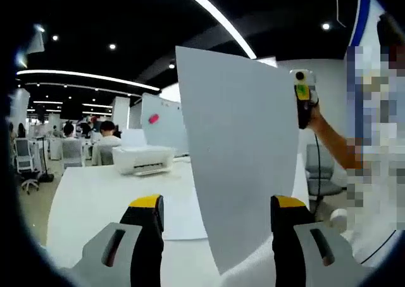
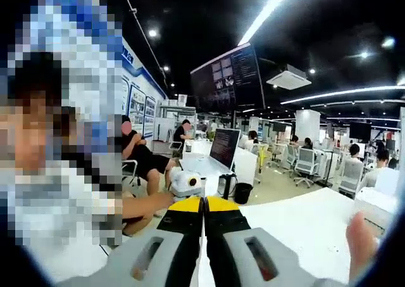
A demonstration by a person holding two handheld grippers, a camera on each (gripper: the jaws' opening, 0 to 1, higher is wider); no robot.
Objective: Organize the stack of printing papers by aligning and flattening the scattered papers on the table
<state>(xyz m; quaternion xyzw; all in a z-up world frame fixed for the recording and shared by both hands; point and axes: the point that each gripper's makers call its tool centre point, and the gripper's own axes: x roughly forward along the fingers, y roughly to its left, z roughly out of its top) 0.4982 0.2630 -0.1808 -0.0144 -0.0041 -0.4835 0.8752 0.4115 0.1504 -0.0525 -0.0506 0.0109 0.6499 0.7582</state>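
Held a thin white sheet of paper (image 1: 237,154) upright above the white table (image 1: 95,204), pinched edge-on in the right gripper (image 2: 204,203), jaws pressed together. Kept the left gripper (image 1: 218,204) spread wide, sheet between its jaws, whether touching unclear. Left another flat sheet (image 1: 180,217) on the table, a boxy white printer (image 1: 144,158) beyond.

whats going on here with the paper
A person is tidying printing papers on a white table. The right hand-held gripper holds one sheet up on edge above the table; in its own view its jaws are closed together, the sheet seen edge-on. The left hand-held gripper is open and faces the sheet without gripping it. More paper lies flat on the table, and a printer sits further back.
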